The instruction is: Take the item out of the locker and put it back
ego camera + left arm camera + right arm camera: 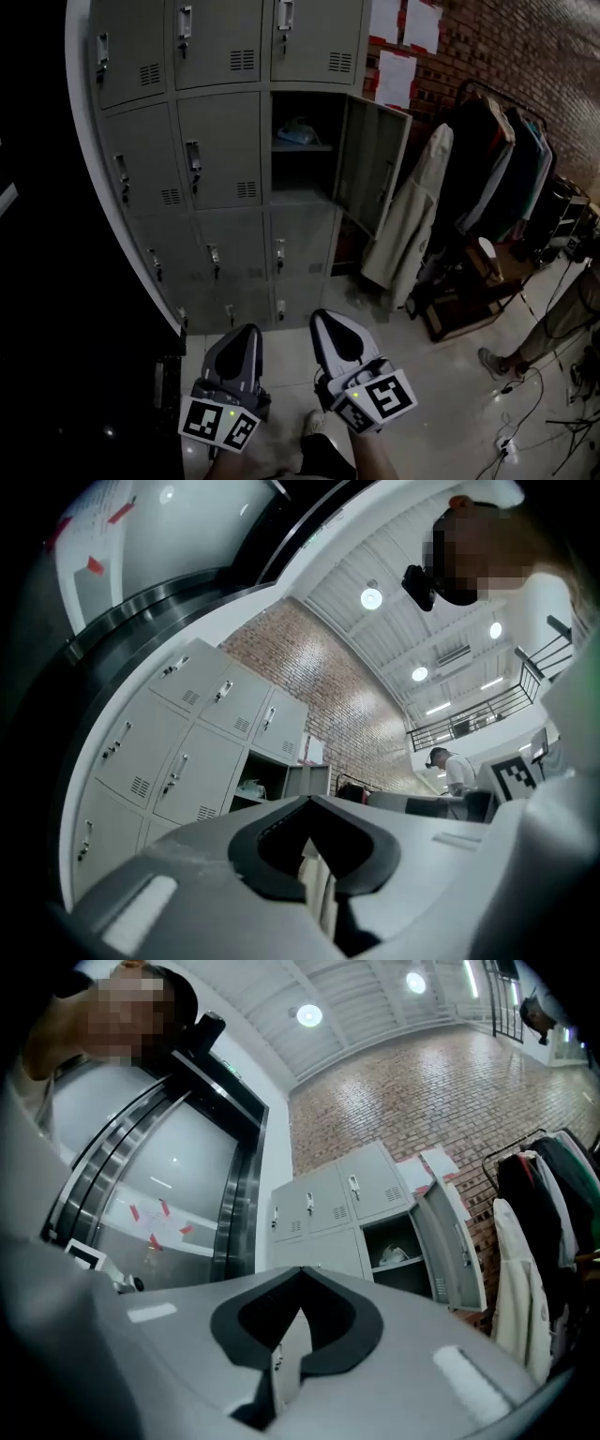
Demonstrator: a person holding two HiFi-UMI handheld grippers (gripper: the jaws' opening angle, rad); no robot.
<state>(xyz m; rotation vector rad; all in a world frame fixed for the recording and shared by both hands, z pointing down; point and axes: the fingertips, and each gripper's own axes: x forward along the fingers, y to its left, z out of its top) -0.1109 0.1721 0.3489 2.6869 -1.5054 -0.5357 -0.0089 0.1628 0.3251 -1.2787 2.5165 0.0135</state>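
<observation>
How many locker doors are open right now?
1. The open door is in the right column, second visible row, swung out to its right. Every other door in view is shut; lockers beyond the frame may be hidden.

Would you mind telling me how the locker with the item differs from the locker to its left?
The locker with the item stands open, door swung right; the locker to its left is shut. The open one shows a shelf bearing a pale item; the shut one shows only its handle and vent. Both are grey.
</observation>
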